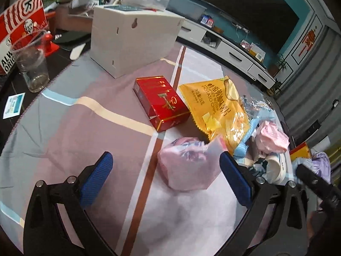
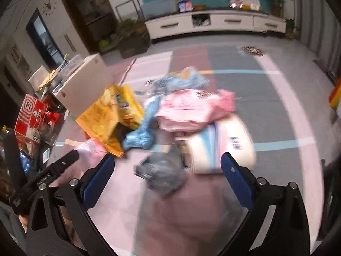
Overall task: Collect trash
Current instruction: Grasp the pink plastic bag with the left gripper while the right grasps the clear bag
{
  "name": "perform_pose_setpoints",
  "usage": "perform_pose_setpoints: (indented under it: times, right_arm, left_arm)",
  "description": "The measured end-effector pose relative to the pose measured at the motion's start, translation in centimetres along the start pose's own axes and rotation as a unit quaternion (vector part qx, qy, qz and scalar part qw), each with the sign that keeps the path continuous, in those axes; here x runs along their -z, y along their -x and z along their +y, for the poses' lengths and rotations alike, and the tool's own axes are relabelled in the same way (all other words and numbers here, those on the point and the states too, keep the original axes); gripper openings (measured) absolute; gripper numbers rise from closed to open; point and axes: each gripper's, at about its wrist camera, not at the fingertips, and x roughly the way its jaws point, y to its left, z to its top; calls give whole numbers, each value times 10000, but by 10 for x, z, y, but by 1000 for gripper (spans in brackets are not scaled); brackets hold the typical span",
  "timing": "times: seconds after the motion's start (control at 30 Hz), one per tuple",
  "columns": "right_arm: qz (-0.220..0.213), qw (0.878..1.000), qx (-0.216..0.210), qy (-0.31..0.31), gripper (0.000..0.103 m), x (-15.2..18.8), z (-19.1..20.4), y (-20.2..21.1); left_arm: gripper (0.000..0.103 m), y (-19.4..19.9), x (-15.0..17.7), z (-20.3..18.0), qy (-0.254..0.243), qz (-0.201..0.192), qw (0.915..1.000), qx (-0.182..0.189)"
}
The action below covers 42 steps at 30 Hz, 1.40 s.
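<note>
Both sets of jaws spread wide, holding nothing. Left gripper around the pink wrapper on the tablecloth; right gripper over a grey crumpled bag. Could slip out, being soft and slick, or bump the trash pile

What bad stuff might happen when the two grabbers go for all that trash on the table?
1. The pink plastic bag between the left gripper's open fingers looks soft and slippery, so it may slide out.
2. The right gripper is close beside the left one, so they might bump.
3. The grey crumpled bag lies against the loose pile, by the white packet, so grabbing it might drag neighbours along.
</note>
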Motion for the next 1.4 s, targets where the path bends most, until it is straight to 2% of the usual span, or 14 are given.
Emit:
perform_pose_setpoints:
  times: [0.1, 0.17, 0.27, 0.37, 0.43, 0.5, 0.7, 0.8, 0.87, 1.0, 1.13, 1.2, 1.4]
  right_arm:
    - [282, 9995, 68, -131, 88, -2, 9, -23]
    - [148, 9991, 389, 28, 84, -1, 16, -28]
    - [53, 9974, 665, 271, 80, 2, 25, -33]
    - [64, 9978, 586, 289, 72, 5, 32, -32]
    - [84, 9982, 474, 344, 71, 7, 37, -31]
    - [131, 9974, 547, 444, 71, 11, 41, -34]
    - [352, 9923, 970, 686, 71, 22, 43, -57]
    - [526, 9922, 965, 591, 68, 28, 36, -67]
    - [534, 9920, 982, 594, 67, 32, 34, -70]
    - [465, 9913, 1000, 714, 64, 36, 35, -67]
    - [393, 9896, 1103, 840, 59, 47, 37, -57]
    - [388, 9914, 974, 787, 58, 57, 34, -49]
    - [416, 9951, 585, 673, 58, 79, 20, -19]
  left_arm:
    - [100, -4, -7, 4, 46, 58, 9998, 160]
    - [100, -5, -6, 13, 322, -34, 9987, 381]
    - [100, -15, -5, 17, 477, 247, 9963, 672]
    - [100, -18, -1, 15, 489, 259, 9951, 825]
    - [100, -22, 3, 10, 393, 301, 9956, 799]
    - [99, -26, 7, 6, 342, 354, 9954, 816]
    - [84, -32, 13, 3, 349, 395, 9942, 938]
    - [69, -35, 16, 4, 310, 520, 9897, 1293]
    - [66, -34, 19, 9, 487, 504, 9876, 1408]
    - [55, -33, 25, 7, 456, 484, 9894, 1295]
    - [54, -27, 32, 4, 426, 590, 9886, 1318]
    - [53, -21, 34, 0, 333, 580, 9898, 1254]
    - [53, 21, 41, -10, -41, 152, 9932, 1152]
